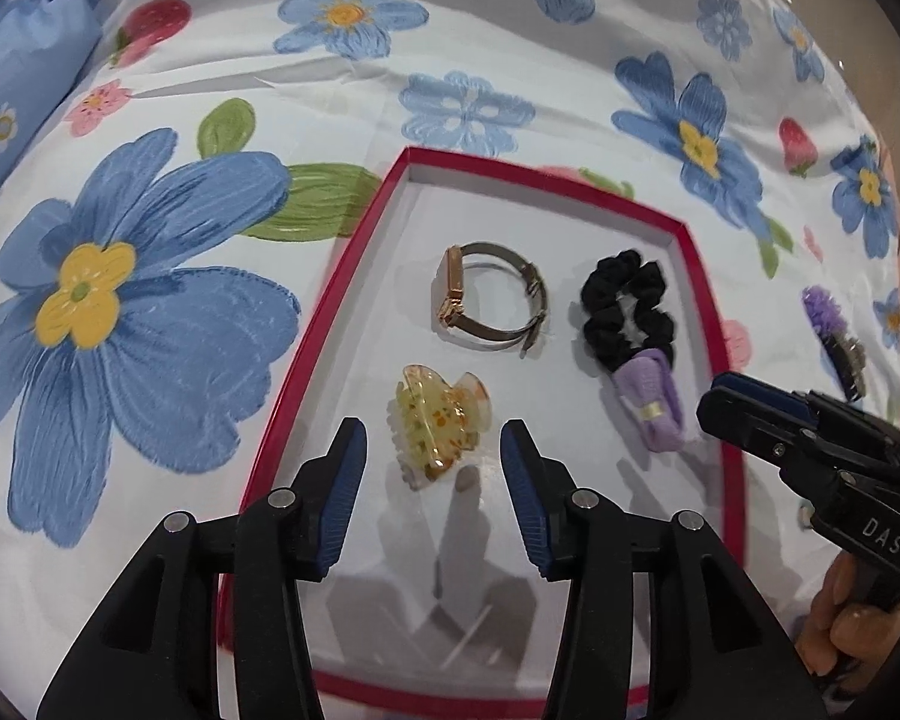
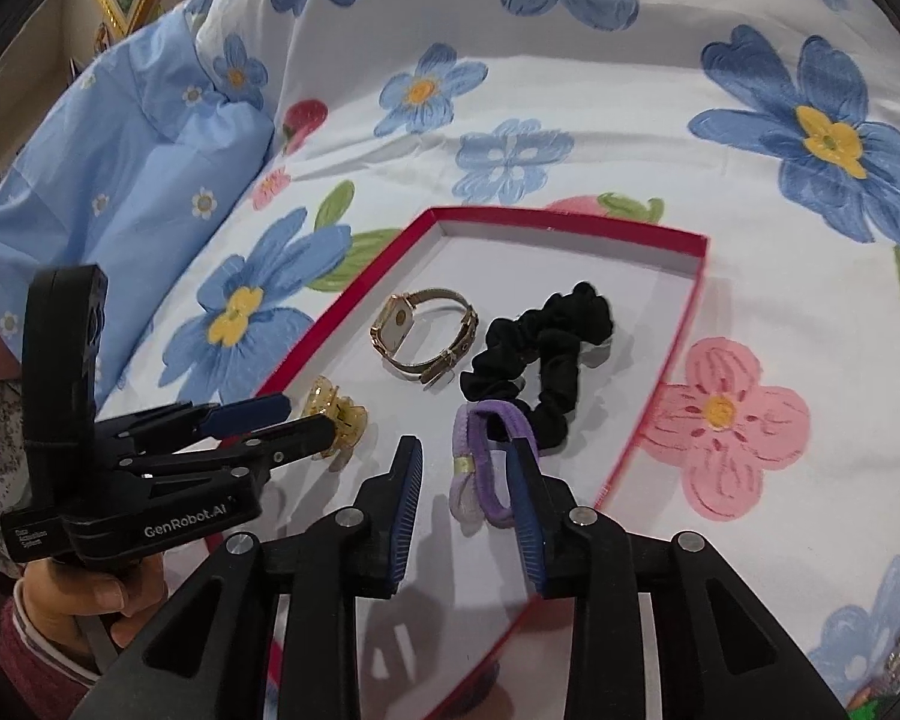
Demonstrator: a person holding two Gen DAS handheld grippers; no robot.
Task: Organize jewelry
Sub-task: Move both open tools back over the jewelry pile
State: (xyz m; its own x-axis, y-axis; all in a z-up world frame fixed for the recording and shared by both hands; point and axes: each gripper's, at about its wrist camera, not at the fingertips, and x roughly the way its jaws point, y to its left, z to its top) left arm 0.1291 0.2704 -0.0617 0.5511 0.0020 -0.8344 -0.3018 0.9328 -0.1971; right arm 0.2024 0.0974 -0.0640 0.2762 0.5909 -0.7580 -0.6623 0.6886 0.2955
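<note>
Your left hand-held gripper (image 1: 433, 468) stands part open over the amber claw clip (image 1: 441, 423), gripping nothing; your right hand-held gripper (image 2: 468, 474), also part open, straddles the purple hair tie (image 2: 492, 468) without pinching it. Both lie in the red tray (image 1: 354, 276) on the bed. Lift straight clear. A purple clip (image 1: 834, 336) outside is hard to read.

A tray (image 1: 354, 276) lies on the bed (image 1: 510, 60). In it, the watch (image 1: 489, 297) sits behind the claw clip (image 1: 438, 426). The scrunchie (image 1: 627, 306) lies right of the watch, the hair band (image 1: 654, 408) just before it
</note>
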